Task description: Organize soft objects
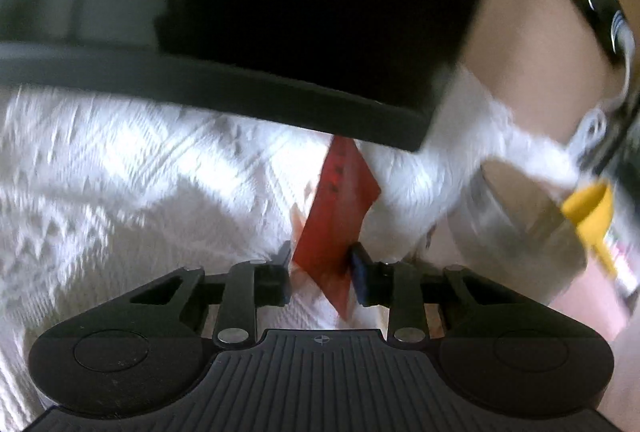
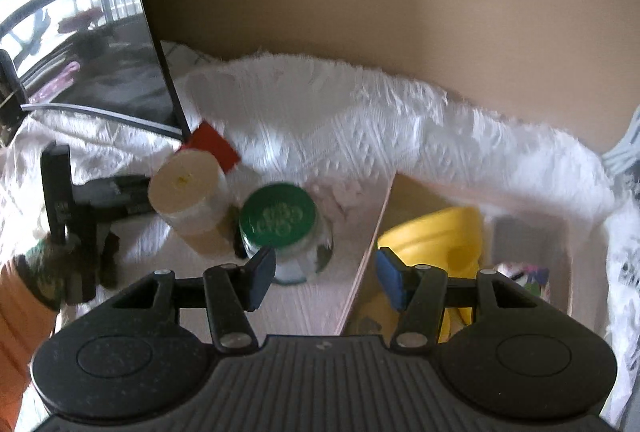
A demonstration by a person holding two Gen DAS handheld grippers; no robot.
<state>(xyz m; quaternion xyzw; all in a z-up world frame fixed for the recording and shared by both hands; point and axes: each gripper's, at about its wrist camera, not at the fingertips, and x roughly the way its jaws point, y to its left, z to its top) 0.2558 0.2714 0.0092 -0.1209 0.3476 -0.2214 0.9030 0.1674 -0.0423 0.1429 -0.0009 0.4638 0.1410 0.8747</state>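
My left claw (image 1: 320,268) pinches the thin red cloth (image 1: 340,220) near its lower corner; it looks light and limp, likely to flop. My right claw (image 2: 326,276) hangs spread, holding nothing

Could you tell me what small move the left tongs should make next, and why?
Probably lift slightly: the left tongs are shut on the thin red sheet, which hangs close over the white textured cloth and under the black monitor edge.
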